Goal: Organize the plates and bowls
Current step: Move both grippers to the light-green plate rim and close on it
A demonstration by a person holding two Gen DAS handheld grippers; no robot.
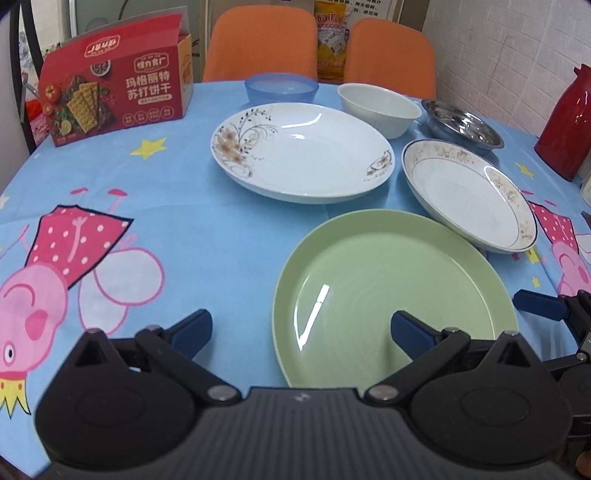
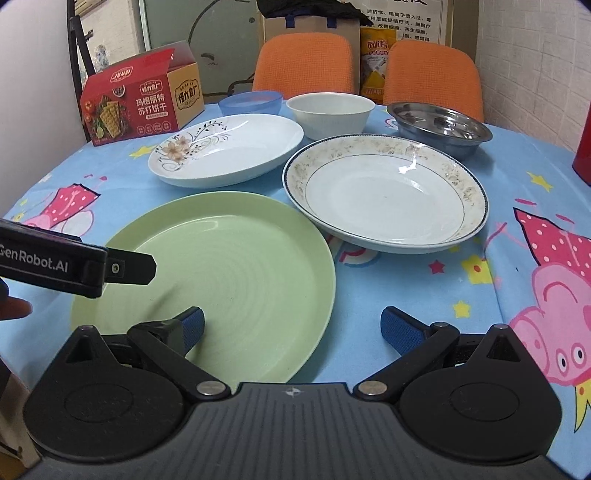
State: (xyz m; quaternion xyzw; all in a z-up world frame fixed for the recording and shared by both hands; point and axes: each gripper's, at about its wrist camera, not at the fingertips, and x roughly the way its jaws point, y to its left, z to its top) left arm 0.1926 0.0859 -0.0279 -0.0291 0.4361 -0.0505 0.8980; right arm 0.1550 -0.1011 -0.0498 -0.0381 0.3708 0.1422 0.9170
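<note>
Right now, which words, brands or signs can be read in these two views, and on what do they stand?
"GenRobot.AI": side of the left gripper.
"玛格丽特 苏打饼干": front of the red cracker box.
Smaller print on that box: too blurred to read.
Yellow bag and wall poster carry Chinese print, too small to read surely.

the red cracker box at the far left of the surface carries large white chinese characters, 玛格丽特 over 苏打饼干, on its front; smaller lines beneath them are too small to read. a badge above them and the panel on the box's orange end show a brand in chinese that looks like 怪力食厂. the side of the left hand-held gripper reads "genrobot.ai" in white letters. a yellow bag between the orange chairs bears chinese print that is not legible.
</note>
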